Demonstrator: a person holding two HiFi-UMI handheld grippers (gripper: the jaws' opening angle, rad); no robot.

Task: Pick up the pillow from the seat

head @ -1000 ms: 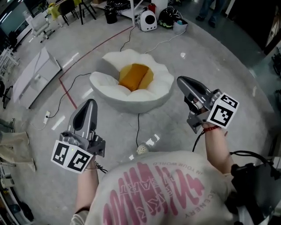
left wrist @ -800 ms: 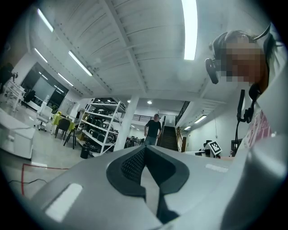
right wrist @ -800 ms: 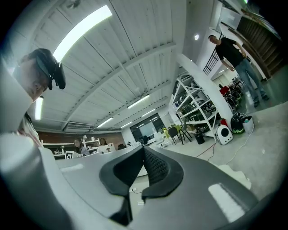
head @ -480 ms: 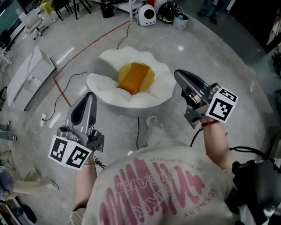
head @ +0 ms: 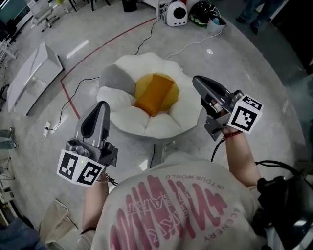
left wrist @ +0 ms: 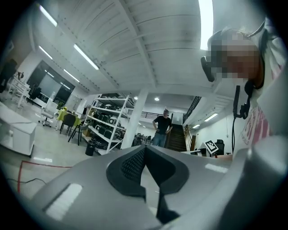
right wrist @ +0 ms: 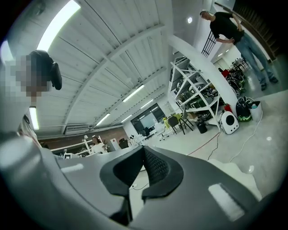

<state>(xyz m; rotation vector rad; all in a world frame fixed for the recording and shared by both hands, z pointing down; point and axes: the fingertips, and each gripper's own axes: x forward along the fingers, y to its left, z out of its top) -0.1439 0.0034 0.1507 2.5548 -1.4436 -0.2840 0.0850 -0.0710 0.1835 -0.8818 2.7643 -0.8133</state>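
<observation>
An orange pillow (head: 155,94) lies in the hollow of a white, flower-shaped floor seat (head: 128,117) in the head view. My left gripper (head: 101,107) hangs shut and empty at the seat's near-left rim. At the seat's right edge my right gripper (head: 198,83) is also shut, holding nothing. Both gripper views look upward at the ceiling, with the left gripper's tips (left wrist: 144,149) and the right gripper's tips (right wrist: 143,150) pressed together. A strip of the white seat (right wrist: 234,173) shows low in the right gripper view.
Black cables (head: 152,155) and a red floor line (head: 71,100) run round the seat. A white panel (head: 30,75) lies at the left; a white device (head: 177,13) and bags stand beyond the seat. A person (left wrist: 161,128) stands by shelving (left wrist: 105,126).
The seat and pillow have come nearer in the head view as I step forward. Both grippers now overlap the seat's edges; they stay shut.
</observation>
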